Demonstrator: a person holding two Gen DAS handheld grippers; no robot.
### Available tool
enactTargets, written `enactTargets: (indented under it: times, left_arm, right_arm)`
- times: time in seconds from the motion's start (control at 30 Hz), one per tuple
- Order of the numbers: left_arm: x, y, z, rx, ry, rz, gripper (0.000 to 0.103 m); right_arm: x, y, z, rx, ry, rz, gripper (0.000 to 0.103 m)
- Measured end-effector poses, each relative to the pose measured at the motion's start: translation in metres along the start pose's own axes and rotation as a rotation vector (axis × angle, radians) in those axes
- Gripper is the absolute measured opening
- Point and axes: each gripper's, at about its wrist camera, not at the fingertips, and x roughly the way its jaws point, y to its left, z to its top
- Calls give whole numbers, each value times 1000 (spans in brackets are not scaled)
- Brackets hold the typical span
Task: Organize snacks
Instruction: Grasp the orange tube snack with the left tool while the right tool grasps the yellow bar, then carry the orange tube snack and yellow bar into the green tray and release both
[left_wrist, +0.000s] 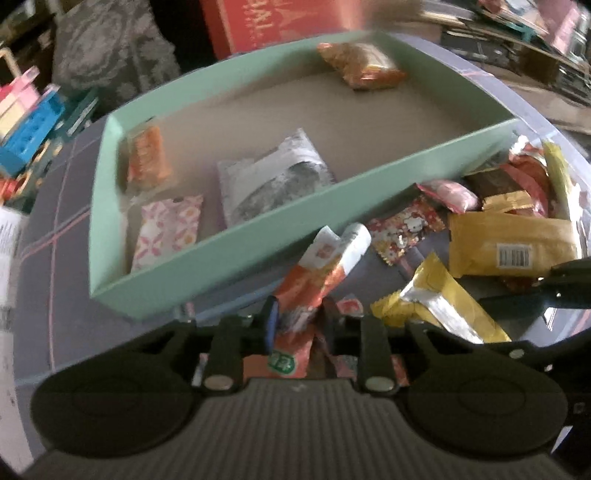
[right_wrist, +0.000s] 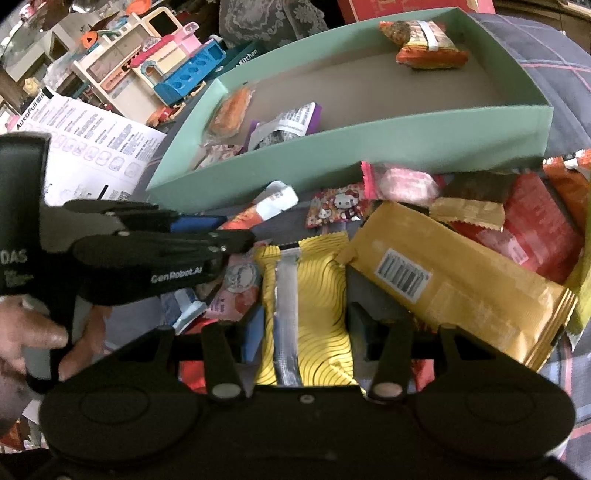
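A mint-green box (left_wrist: 236, 254) (right_wrist: 369, 144) lies on the plaid cloth and holds several snack packets. My left gripper (left_wrist: 297, 314) is shut on an orange-and-white snack packet (left_wrist: 325, 262), held just in front of the box's near wall; the packet also shows in the right wrist view (right_wrist: 266, 208). My right gripper (right_wrist: 304, 325) is around a yellow wavy-pattern packet (right_wrist: 314, 295), with both fingers against its sides. A pile of loose snacks lies to the right, with a gold barcode packet (left_wrist: 513, 247) (right_wrist: 454, 291).
A Hello Kitty packet (right_wrist: 336, 206), a pink candy (right_wrist: 402, 184) and red packets (right_wrist: 535, 225) lie by the box's front wall. A printed sheet (right_wrist: 96, 144) and a toy kitchen (right_wrist: 162, 66) sit to the left.
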Motion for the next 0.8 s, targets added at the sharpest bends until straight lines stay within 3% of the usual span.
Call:
enactTargets:
  times: [0.17, 0.2, 0.27, 0.43, 0.8]
  left_arm:
    - [-14, 9, -9, -125, 0, -28, 18]
    - [-17, 11, -11, -146, -1, -28, 17]
    - [-21, 17, -16, -181, -3, -29, 16]
    - [-41, 26, -26, -247, -30, -53, 15]
    - [-83, 24, -36, -285, -107, -70, 15]
  right_arm:
    - [6, 17, -1, -63, -16, -43, 59]
    - [7, 21, -2, -94, -17, -62, 59]
    - [8, 31, -6, -161, -23, -114, 49]
    - [-2, 31, -7, -119, -16, -75, 47]
    - [-37, 25, -1, -39, -49, -8, 47]
